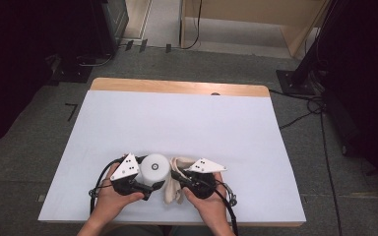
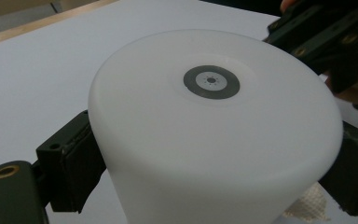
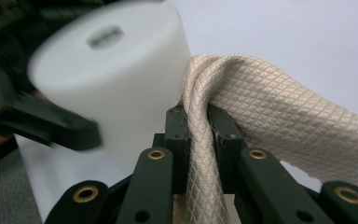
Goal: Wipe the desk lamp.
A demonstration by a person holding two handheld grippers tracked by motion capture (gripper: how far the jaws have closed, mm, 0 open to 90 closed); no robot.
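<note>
A white plastic cylinder (image 1: 155,170) with a small grey disc on its top stands near the table's front edge. My left gripper (image 1: 150,178) is shut on its sides; in the left gripper view the cylinder (image 2: 214,140) sits between both black pads (image 2: 77,168). My right gripper (image 1: 176,178) is just right of the cylinder and is shut on a beige quilted cloth (image 1: 174,189). In the right gripper view the cloth (image 3: 261,116) is pinched into a narrow fold between the pads (image 3: 177,140) and drapes off to the right, with the cylinder (image 3: 112,79) close behind on the left.
The table (image 1: 177,123) has a white top with a wooden strip (image 1: 177,87) along its far edge. Dark equipment stands and cables (image 1: 315,105) lie on the grey floor around it. Both hands rest at the front edge.
</note>
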